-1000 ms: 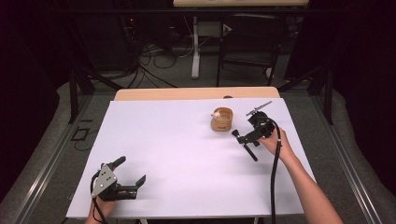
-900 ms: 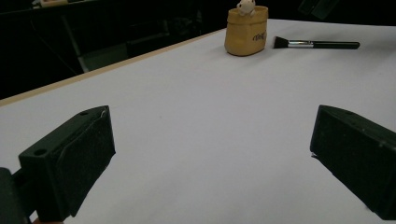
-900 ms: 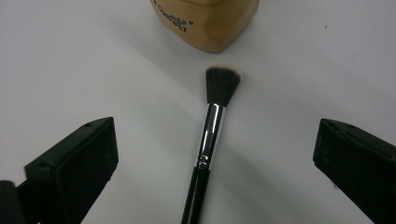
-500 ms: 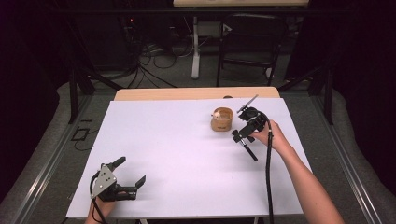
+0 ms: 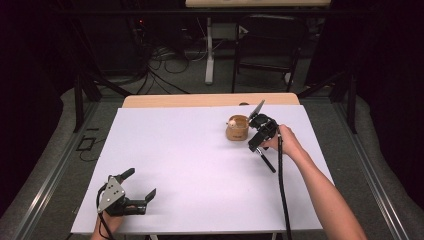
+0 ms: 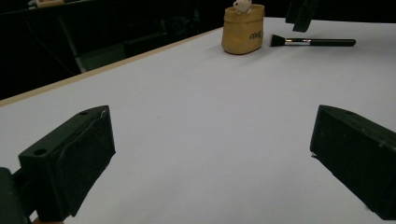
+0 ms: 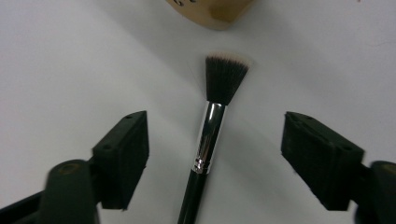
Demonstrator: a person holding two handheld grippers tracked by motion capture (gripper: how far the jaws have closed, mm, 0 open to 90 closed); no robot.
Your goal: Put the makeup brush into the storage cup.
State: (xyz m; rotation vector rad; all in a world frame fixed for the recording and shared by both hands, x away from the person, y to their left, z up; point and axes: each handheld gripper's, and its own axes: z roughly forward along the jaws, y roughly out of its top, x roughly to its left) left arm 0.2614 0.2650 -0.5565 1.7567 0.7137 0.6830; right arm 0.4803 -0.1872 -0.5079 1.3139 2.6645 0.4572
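Right gripper [image 7: 215, 154] hangs over a makeup brush [image 7: 210, 135] lying flat on the white table [image 5: 190, 155], near its far right part. Jaws straddle the silver ferrule, pads clear of it on both sides; they have just been closing, brush between them, no grip yet. Bristles point at a tan pot [image 5: 237, 128] just beyond. Left gripper [image 5: 136, 187] rests at the table's near left edge, jaws wide apart, nothing between them, well away from brush and pot
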